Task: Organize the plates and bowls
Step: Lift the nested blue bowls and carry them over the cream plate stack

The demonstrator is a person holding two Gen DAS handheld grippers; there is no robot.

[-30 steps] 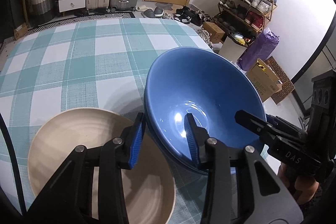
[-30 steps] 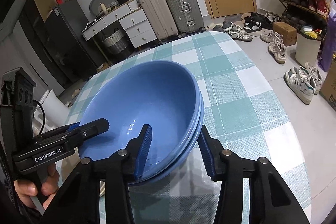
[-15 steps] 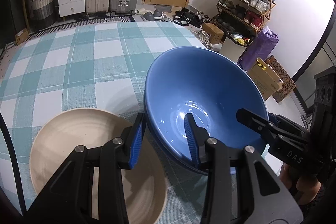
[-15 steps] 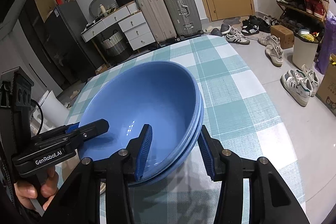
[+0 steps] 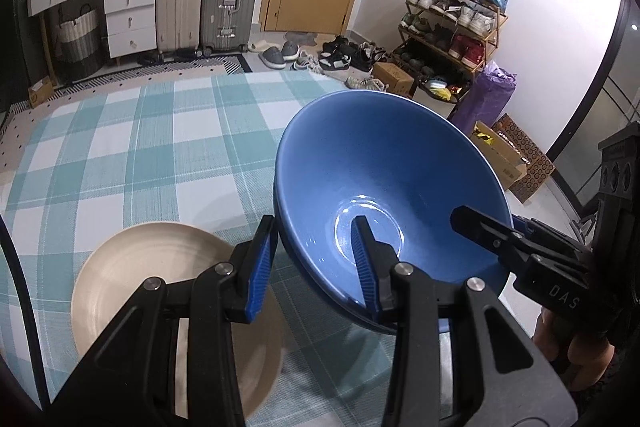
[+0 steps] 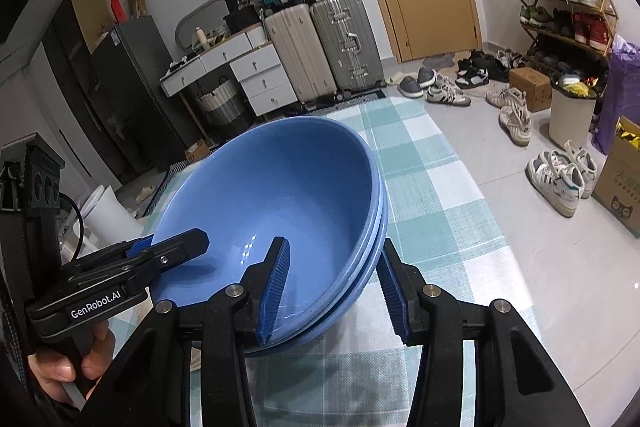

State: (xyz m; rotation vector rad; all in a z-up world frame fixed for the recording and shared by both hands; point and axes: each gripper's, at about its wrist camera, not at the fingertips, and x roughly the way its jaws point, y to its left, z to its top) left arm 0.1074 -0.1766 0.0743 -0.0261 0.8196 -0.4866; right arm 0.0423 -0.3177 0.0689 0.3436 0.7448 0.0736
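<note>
Behind everything, a cluttered room is shown, with a wooden door, upright suitcases [image 5: 208,1], white drawers and a shoe rack [image 5: 452,23]. Nearer, a table under a teal-and-white checked cloth [image 5: 132,147] is seen, and this table serves as the landmark.

Above the table's right edge, a nested stack of blue bowls [image 5: 384,187] is held tilted, apparently lifted clear of the cloth; at least two rims are visible in the right wrist view. The stack is gripped from two sides, probably so that its weight is shared and the bowls stay nested.

On the table, just left of the stack, a cream plate [image 5: 160,267] is lying flat; it may be meant as the resting place.

The left gripper [image 5: 316,263] is closed to a narrow gap over the stack's near rim, one finger inside, one outside. The right gripper [image 6: 336,287] is clamped likewise on the opposite rim.

"GenRobot.AI" is printed on the left gripper's body, and "DAS" on the right gripper's.
</note>
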